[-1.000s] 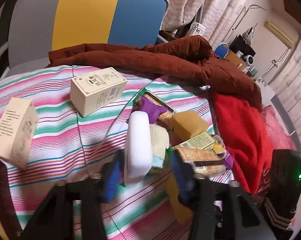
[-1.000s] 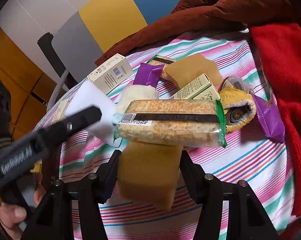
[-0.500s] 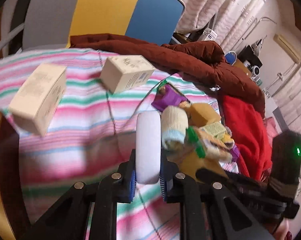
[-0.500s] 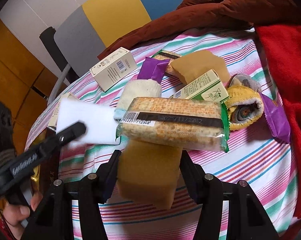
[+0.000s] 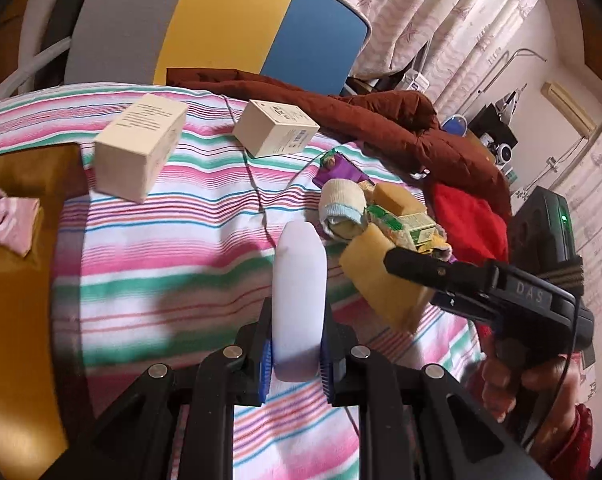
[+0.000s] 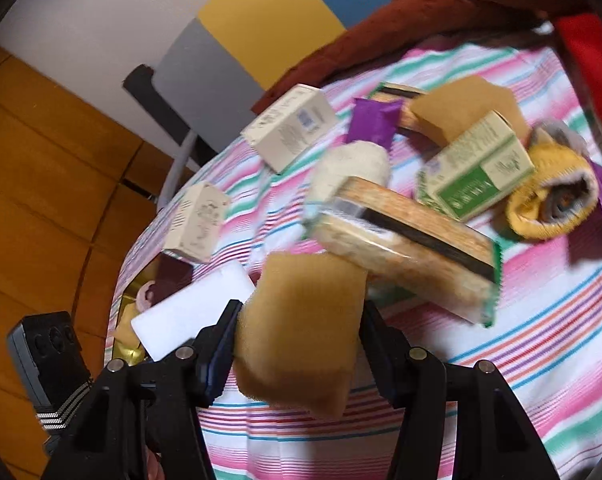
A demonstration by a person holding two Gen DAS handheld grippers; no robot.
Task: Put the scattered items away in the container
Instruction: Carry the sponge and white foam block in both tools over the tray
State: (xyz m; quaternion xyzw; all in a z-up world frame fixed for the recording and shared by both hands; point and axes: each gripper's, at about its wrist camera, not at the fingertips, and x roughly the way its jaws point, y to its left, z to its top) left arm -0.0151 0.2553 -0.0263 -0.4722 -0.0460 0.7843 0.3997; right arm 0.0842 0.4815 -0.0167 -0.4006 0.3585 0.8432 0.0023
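Lifted clear of the striped cloth since a second ago, the white sponge block point(image 5: 299, 292) now sits clamped edge-on between the left gripper point(image 5: 295, 356) pads, whose jaws stood apart around it and have since closed onto its lower end. It has also travelled away from the pile toward the table's left edge, where a golden container point(image 5: 17, 280) with a pink item point(image 5: 5, 220) already inside shows at the margin of the left wrist view. That, in my judgement, puts the pick behind it and the carry and drop ahead. The block stands with its long axis running up and away from the gripper along the fingers, its narrow edge facing the camera and its rounded far end pointing toward the pile of snacks (the broad white face shows only in the right wrist view). Beside it, the right gripper point(image 6: 297, 344) grasps a tan sponge point(image 6: 301, 332), held above the cloth near the wrapped cracker pack point(image 6: 405, 248). Two cream boxes point(image 5: 141, 152) remain further out.
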